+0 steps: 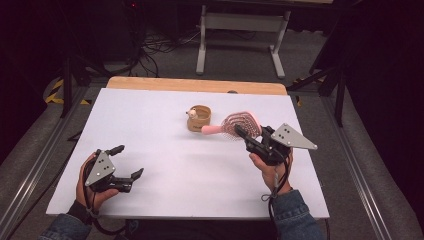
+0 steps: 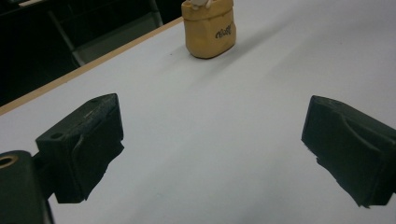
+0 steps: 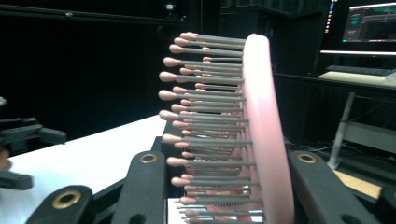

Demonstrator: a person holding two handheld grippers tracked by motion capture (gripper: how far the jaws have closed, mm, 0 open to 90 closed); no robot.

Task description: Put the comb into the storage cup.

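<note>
hairbrush first: your right gripper has its jaws clamped on the pink brush head, one jaw on the bristle side and one on the smooth back, as the right gripper view shows with the grey pink-tipped bristles pointing off to its left. in the high view the hairbrush sits up off the white table, its handle sticking out toward the small tan pouch, the handle tip just beside it. that pouch stands upright near the far middle of the table, with something pale poking out of its top. over on the near left, your left gripper has its jaws spread wide with nothing between them, low over bare table, well apart from the brush. from the left gripper view the pouch stands ahead, close to the wooden far edge.
</note>
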